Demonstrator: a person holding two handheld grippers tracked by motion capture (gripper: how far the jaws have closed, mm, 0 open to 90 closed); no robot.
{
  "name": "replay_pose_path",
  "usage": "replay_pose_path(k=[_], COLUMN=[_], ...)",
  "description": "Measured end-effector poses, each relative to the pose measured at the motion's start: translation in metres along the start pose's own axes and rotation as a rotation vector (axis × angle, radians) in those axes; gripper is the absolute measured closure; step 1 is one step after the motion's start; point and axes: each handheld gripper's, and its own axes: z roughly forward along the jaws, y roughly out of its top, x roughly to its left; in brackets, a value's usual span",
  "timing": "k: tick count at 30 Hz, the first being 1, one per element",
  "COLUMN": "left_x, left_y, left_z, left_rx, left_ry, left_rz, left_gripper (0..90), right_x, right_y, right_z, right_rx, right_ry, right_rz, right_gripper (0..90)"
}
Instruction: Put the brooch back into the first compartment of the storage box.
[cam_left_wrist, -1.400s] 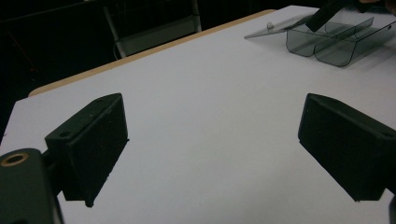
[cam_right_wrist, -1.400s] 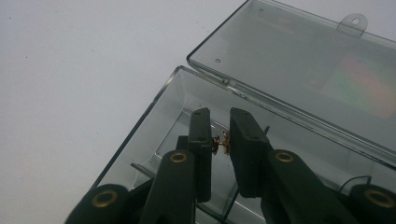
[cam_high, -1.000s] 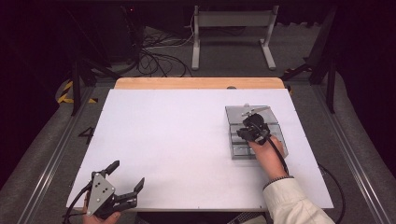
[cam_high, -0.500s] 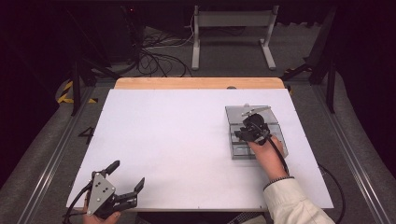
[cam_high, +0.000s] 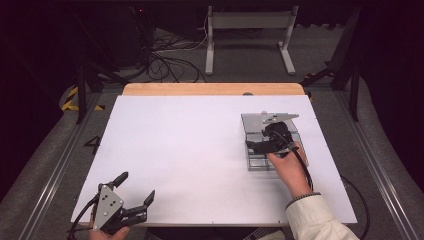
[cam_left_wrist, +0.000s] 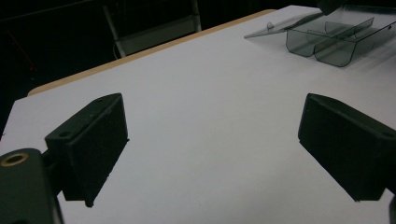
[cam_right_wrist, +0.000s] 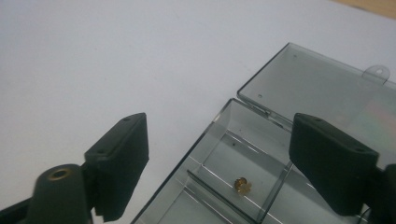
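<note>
over the clear box (cam_right_wrist: 224, 186), right tongs (cam_right_wrist: 217, 163) have just been opening.

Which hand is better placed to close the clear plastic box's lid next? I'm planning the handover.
Right. The right gripper hovers open directly over the clear smoky plastic compartment box, whose hinged lid lies flat open beyond it. The left gripper sits at the white table's near corner, far away.

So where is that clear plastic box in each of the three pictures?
High view: clear box right of centre, under the right claw.
Left gripper view: top right corner.
Right gripper view: lower right, between the jaws.
Shared landmark: its opened lid.
</note>
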Motion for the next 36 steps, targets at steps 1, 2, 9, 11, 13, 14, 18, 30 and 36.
replay_pose_path(k=[1, 2, 9, 11, 13, 14, 18, 30, 36], left_x=[0.0, -0.001, 0.0, 0.0, 0.0, 0.0, 0.0, 0.0, 0.0], left_y=[0.0, 0.0, 0.0, 0.0, 0.0, 0.0, 0.0, 0.0, 0.001], left_z=[0.0, 0.0, -0.001, 0.0, 0.0, 0.0, -0.001, -0.002, -0.002], left_rx=[0.0, -0.001, -0.003, -0.005, -0.004, -0.004, -0.001, 0.001, 0.004], left_ry=[0.0, -0.002, 0.0, 0.002, 0.002, 0.003, 0.002, -0.009, -0.005], left_rz=[0.0, -0.003, -0.004, 0.001, 0.002, 0.001, 0.0, -0.017, -0.012], left_gripper=[8.8, 8.8, 8.8, 8.8, 8.8, 8.8, 8.8, 9.8, 9.8], right_x=[0.001, 0.003, 0.012, 0.014, 0.015, 0.015, 0.017, 0.03, 0.032], right_y=[0.0, 0.001, 0.001, 0.001, 0.0, 0.0, -0.001, -0.01, -0.021], right_z=[-0.003, -0.005, -0.02, -0.025, -0.028, -0.03, -0.036, -0.057, -0.069], right_rx=[-0.01, -0.021, -0.077, -0.095, -0.106, -0.113, -0.131, -0.193, -0.225], right_ry=[-0.001, 0.001, 0.035, 0.043, 0.047, 0.05, 0.058, 0.09, 0.097], right_rz=[-0.005, -0.009, -0.03, -0.036, -0.043, -0.045, -0.058, -0.146, -0.177], right_gripper=[17.9, 16.2, 8.4, 7.6, 7.4, 7.3, 6.9, 1.4, 0.8])
